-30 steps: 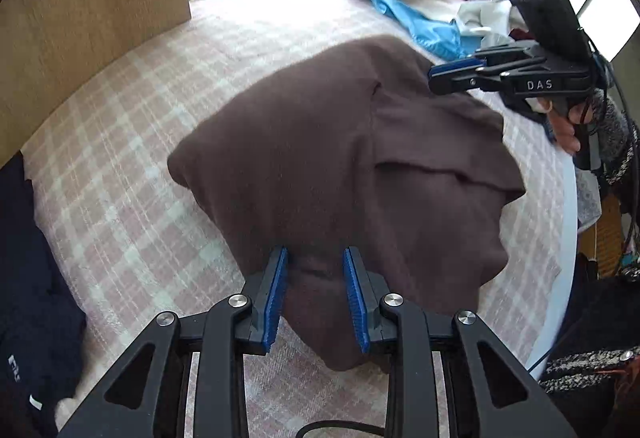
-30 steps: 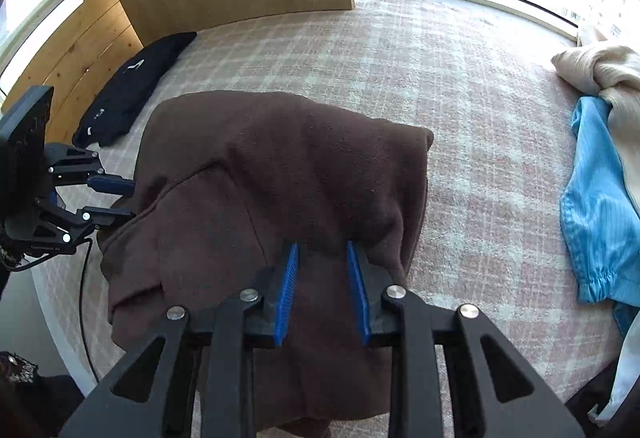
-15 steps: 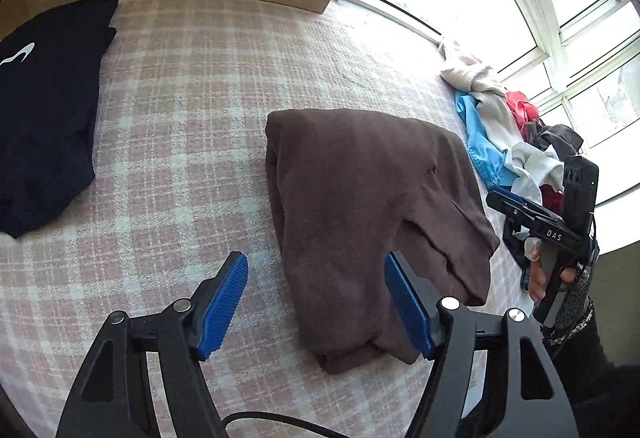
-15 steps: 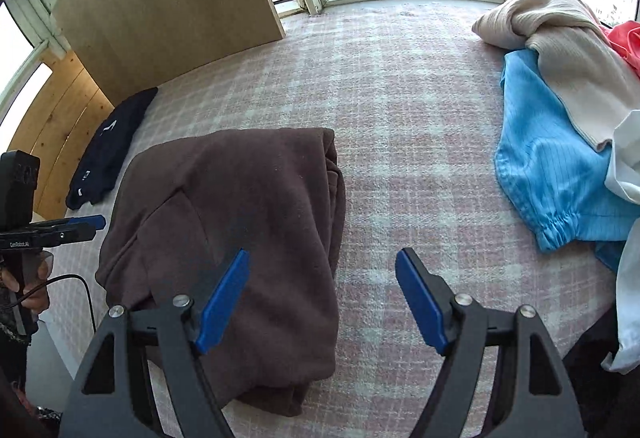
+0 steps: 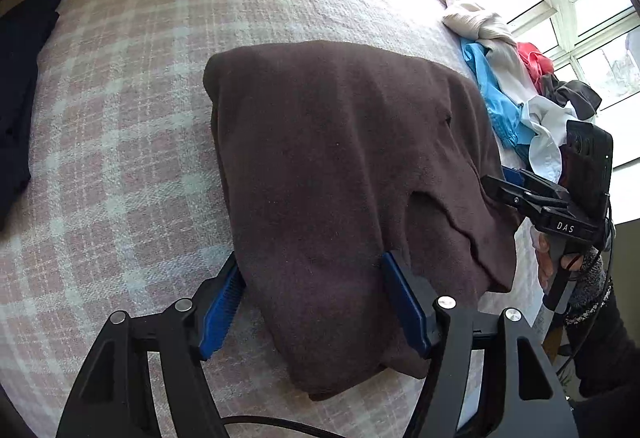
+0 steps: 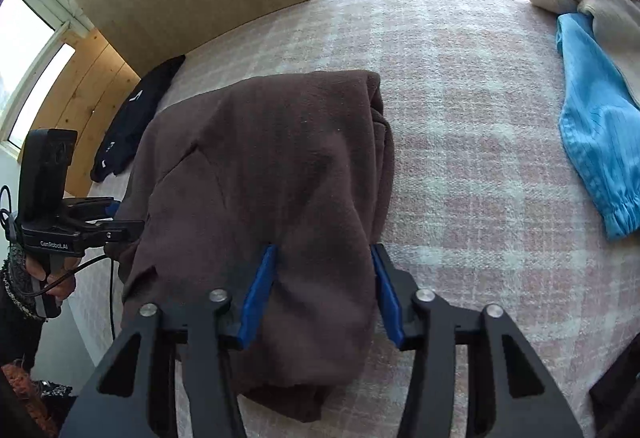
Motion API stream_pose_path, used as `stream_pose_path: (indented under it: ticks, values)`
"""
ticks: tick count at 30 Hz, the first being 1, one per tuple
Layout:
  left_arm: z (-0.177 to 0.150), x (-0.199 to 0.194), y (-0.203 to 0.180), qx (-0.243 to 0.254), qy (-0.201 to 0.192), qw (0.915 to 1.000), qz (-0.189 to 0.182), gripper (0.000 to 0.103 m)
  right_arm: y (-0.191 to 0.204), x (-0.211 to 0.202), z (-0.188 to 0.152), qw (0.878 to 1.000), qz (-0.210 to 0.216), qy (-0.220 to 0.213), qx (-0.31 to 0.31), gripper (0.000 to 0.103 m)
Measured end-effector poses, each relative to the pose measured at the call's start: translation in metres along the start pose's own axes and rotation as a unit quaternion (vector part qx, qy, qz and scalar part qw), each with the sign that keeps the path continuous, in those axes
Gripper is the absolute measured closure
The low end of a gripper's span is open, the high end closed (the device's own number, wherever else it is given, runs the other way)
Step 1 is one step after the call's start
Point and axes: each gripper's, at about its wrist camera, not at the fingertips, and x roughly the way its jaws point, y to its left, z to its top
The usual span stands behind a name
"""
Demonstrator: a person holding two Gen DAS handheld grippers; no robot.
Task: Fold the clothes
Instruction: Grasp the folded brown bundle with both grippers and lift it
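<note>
Both claws, left [image 5: 312, 302] and right [image 6: 320, 294], are closing around the near edge of a folded brown garment [image 5: 340, 158] on the bed [image 5: 120, 118]. Grabbing only top layers could undo the fold.

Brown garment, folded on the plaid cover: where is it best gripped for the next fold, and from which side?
Take the brown garment at its two near corners, coming down from the near edge. The bundle narrows there and its layered edge overhangs toward the cameras. The left gripper and right gripper already straddle those corners, jaws closing around the cloth.
</note>
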Motion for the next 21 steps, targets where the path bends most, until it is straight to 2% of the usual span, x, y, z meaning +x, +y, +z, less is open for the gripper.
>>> stream_pose_path:
  ticks: [3, 6, 8, 11, 14, 18, 21]
  values:
    - [-0.002, 0.001, -0.004, 0.018, -0.009, 0.9998, 0.006, 0.060, 0.002, 0.002, 0.001, 1.000, 0.006, 0.004, -0.001, 0.067]
    - [-0.003, -0.001, -0.003, 0.013, -0.025, 0.9996, 0.001, 0.071, 0.001, -0.003, 0.001, 1.000, 0.020, -0.005, 0.016, 0.078]
    - [-0.005, -0.006, -0.003, 0.008, -0.039, 0.9992, -0.003, 0.078, 0.006, -0.010, 0.003, 0.999, 0.025, -0.020, 0.017, 0.082]
    - [-0.008, -0.016, -0.003, 0.006, -0.061, 0.9981, -0.012, 0.082, 0.019, -0.029, 0.008, 0.997, 0.050, -0.051, 0.019, 0.083]
    - [-0.013, -0.035, 0.000, -0.002, -0.082, 0.9961, -0.031, 0.083, 0.048, -0.042, 0.019, 0.997, 0.051, -0.065, -0.009, 0.083]
    - [-0.019, -0.079, 0.015, 0.012, -0.126, 0.9919, -0.013, 0.083, 0.100, -0.046, 0.047, 0.994, 0.058, -0.074, -0.057, 0.083]
    - [-0.021, -0.123, 0.049, 0.004, -0.159, 0.9873, 0.002, 0.083, 0.150, -0.034, 0.077, 0.989, 0.076, -0.081, -0.093, 0.083]
